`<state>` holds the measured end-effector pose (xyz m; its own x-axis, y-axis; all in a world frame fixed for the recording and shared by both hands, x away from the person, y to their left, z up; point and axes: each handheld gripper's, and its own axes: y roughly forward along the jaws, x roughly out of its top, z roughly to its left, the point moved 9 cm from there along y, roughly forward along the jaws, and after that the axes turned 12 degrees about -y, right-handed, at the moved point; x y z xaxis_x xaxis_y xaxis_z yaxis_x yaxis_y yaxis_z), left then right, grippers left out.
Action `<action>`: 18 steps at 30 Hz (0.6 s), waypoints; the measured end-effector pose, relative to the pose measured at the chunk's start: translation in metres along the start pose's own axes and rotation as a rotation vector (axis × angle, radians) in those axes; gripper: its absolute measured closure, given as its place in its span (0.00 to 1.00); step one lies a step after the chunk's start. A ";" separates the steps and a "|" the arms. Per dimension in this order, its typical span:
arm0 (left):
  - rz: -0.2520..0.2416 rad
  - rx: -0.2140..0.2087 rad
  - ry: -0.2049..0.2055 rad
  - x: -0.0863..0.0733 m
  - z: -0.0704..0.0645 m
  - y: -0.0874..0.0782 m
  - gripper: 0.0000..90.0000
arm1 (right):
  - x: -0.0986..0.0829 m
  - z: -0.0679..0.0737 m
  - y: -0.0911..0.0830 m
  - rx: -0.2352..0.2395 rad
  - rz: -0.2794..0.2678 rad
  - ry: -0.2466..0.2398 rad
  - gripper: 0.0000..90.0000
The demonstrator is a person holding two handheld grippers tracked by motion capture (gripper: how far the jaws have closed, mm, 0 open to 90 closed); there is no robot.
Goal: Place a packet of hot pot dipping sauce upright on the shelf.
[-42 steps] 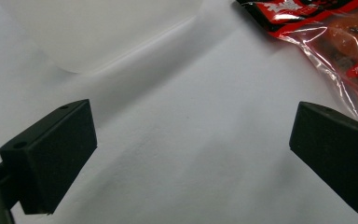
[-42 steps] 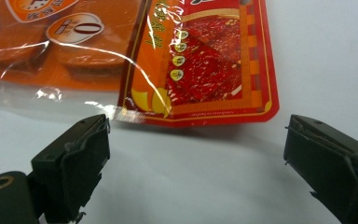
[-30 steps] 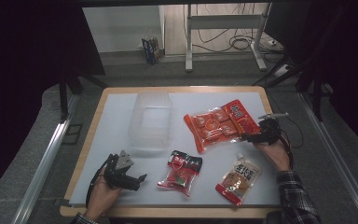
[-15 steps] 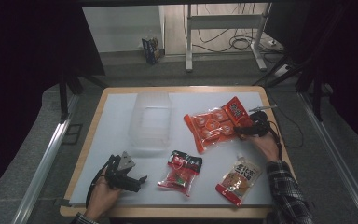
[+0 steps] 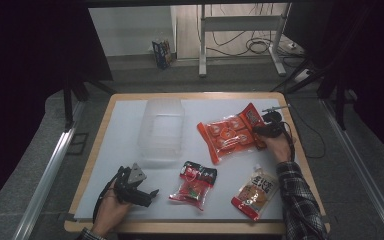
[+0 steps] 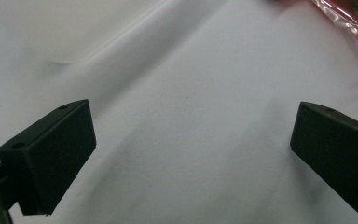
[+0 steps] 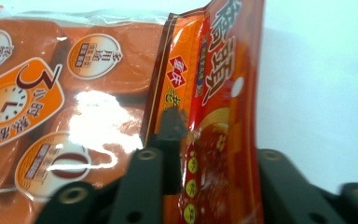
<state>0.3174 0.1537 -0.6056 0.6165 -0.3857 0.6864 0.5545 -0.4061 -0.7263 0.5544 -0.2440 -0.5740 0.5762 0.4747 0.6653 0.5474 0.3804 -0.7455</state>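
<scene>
High view: lying on the white-topped table [image 5: 125,150], a clear plastic rectangular tub [image 5: 162,129], a large orange-red glossy foil pack [image 5: 230,132], a small red-and-black snack pouch [image 5: 193,184] and a beige-and-red sauce pouch [image 5: 255,192]. Resting at the near left, well apart from every pack, the left tool [image 5: 139,192], seemingly idling. Reaching the orange-red pack's right edge, the right tool [image 5: 261,131], probably gripping there because the edge flap offers thin, pinchable film.

Left gripper view: showing the jaws spread wide, holding nothing, hovering over bare white surface; just appearing at the upper right, a crinkled clear-and-red pack edge [image 6: 349,28].

Right gripper view: standing between the jaws, the orange-red pack's folded edge [image 7: 209,116], jaws closing tightly on it, the pack's body lying left of the tool.
</scene>
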 end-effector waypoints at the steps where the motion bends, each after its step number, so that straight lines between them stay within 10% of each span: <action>1: 0.001 -0.001 -0.001 0.000 0.000 0.000 0.00 | 0.000 0.000 0.002 -0.002 0.005 -0.015 0.96; 10: -0.008 0.003 -0.003 0.001 0.001 -0.002 0.00 | 0.006 0.006 -0.008 -0.036 0.023 -0.086 0.98; 18: -0.019 0.009 -0.014 0.002 0.003 -0.003 0.00 | 0.026 0.015 -0.043 0.007 -0.080 -0.082 0.98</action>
<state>0.3183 0.1564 -0.6024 0.6132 -0.3664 0.6998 0.5712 -0.4061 -0.7133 0.5368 -0.2360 -0.5252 0.4795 0.5058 0.7171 0.5848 0.4251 -0.6908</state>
